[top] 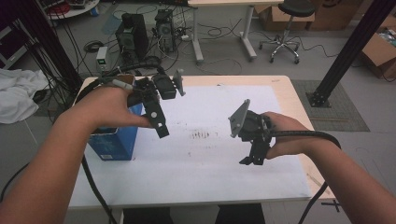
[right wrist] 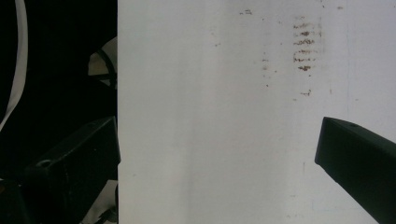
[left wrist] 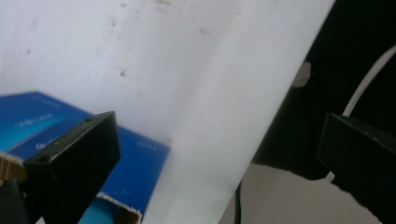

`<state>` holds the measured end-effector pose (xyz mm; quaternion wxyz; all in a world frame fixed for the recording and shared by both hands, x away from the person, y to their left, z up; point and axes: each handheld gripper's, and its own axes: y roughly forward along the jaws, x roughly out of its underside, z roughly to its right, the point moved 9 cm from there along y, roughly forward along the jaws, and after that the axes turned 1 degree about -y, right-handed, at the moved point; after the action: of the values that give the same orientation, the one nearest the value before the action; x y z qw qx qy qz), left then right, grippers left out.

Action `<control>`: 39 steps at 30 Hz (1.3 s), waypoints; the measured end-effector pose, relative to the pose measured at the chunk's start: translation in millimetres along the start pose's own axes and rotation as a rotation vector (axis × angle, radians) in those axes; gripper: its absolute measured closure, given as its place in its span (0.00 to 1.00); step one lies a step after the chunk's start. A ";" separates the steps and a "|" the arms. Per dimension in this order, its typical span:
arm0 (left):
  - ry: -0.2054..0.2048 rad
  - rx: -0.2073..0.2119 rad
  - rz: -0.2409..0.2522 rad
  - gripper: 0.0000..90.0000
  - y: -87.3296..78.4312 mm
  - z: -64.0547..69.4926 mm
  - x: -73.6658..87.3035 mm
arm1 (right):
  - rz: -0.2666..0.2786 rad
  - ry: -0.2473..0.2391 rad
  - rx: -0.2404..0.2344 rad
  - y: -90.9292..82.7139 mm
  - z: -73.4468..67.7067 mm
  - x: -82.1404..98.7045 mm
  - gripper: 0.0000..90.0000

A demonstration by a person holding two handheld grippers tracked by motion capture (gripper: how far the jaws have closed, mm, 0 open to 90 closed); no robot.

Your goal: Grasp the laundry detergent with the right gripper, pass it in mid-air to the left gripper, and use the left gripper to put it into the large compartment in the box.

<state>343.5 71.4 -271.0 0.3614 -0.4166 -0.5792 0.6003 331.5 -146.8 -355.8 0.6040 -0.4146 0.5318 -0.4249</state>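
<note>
The left claw [top: 159,119] hangs with its jaws spread wide and nothing between them, just off the upper right corner of the blue box [top: 114,140], which stands at about 8 o'clock from it on the table [top: 210,172]. In the left gripper view the box's open top, with its torn cardboard edge, lies at 7 o'clock, partly behind the near jaw, white table surface beyond it. The right claw [top: 254,156] is also spread and empty, poised over bare table at the 3 o'clock side, well apart from the box.

The step in hand looks like work on the box with the left claw. To do it well, I would keep the jaws wide, bring them square to one box wall, then close on the rim rather than the torn flap, since thin cardboard may buckle. The right claw could steady the far side so the box does not slide.
</note>
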 end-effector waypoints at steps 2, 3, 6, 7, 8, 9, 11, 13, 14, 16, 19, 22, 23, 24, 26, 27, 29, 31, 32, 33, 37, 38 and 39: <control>0.057 0.004 0.012 0.00 2.8 3.5 -2.5 | -0.003 0.005 0.000 -0.6 1.2 1.3 0.00; 0.057 0.004 0.012 0.00 2.8 3.5 -2.5 | -0.006 0.005 -0.001 -1.1 2.1 2.1 0.00; 0.131 -0.003 0.015 0.00 8.8 6.2 -4.8 | -0.007 0.010 -0.001 -2.4 4.7 3.9 0.00; 0.153 -0.004 0.010 0.00 11.4 6.8 -5.2 | -0.008 0.011 -0.001 -2.6 5.5 4.7 0.00; 0.175 -0.006 0.004 0.00 14.2 7.4 -5.3 | -0.008 0.011 -0.001 -2.6 5.5 4.7 0.00; 0.226 -0.019 -0.012 0.00 19.3 8.5 -5.2 | -0.010 0.012 -0.001 -2.6 7.1 6.1 0.00; 0.245 -0.021 -0.014 0.00 21.4 9.2 -5.6 | -0.013 0.012 -0.001 -2.8 7.7 6.9 0.00; 0.276 -0.030 -0.019 0.00 24.2 9.6 -7.0 | -0.012 0.017 -0.003 -2.2 8.7 8.0 0.00; 0.295 -0.031 -0.023 0.00 26.1 10.3 -7.9 | -0.015 0.018 -0.003 -1.4 9.9 9.1 0.00; 0.302 -0.031 -0.024 0.00 27.1 11.2 -8.3 | -0.017 0.017 -0.004 -1.0 10.3 9.6 0.00; 0.325 -0.018 -0.022 0.00 28.9 14.3 -8.8 | -0.019 0.017 -0.006 0.1 11.5 9.7 0.00; 0.351 -0.016 -0.020 0.00 29.7 17.2 -9.6 | -0.020 0.016 -0.005 -0.1 12.3 8.9 0.00; 0.351 -0.016 -0.020 0.00 29.7 17.2 -9.6 | -0.020 0.016 -0.005 -0.1 12.3 8.9 0.00; 0.365 -0.016 -0.020 0.00 31.0 19.2 -10.0 | -0.019 0.017 -0.005 0.2 12.4 8.4 0.00; 0.370 -0.013 -0.022 0.00 32.1 20.4 -10.0 | -0.024 0.016 -0.006 0.2 12.5 8.4 0.00; 0.370 -0.013 -0.022 0.00 32.1 20.4 -10.0 | -0.024 0.016 -0.006 0.2 12.5 8.4 0.00; 0.369 -0.010 -0.024 0.00 32.9 20.2 -10.0 | -0.026 0.016 -0.005 -0.2 12.5 8.3 0.00; 0.364 -0.005 -0.026 0.00 34.1 19.9 -9.3 | -0.026 0.017 -0.005 -0.4 12.6 8.4 0.00; 0.363 -0.008 -0.032 0.00 35.3 19.1 -8.6 | -0.027 0.018 -0.006 -0.2 12.4 8.6 0.00; 0.363 -0.008 -0.032 0.00 35.3 19.1 -8.6 | -0.028 0.018 -0.006 0.1 12.2 8.9 0.00; 0.360 -0.005 -0.034 0.00 35.1 18.7 -7.8 | -0.029 0.019 -0.007 1.1 12.1 9.9 0.00; 0.360 -0.007 -0.033 0.00 34.2 18.3 -8.1 | -0.031 0.020 -0.007 1.2 12.1 10.2 0.00; 0.358 -0.005 -0.032 0.00 34.1 18.4 -8.3 | -0.031 0.021 -0.008 1.2 12.0 10.4 0.00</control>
<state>331.5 54.3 -304.6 0.4671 -0.5086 -0.5137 0.5092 344.2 -155.8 -358.9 0.5901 -0.4208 0.5333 -0.4362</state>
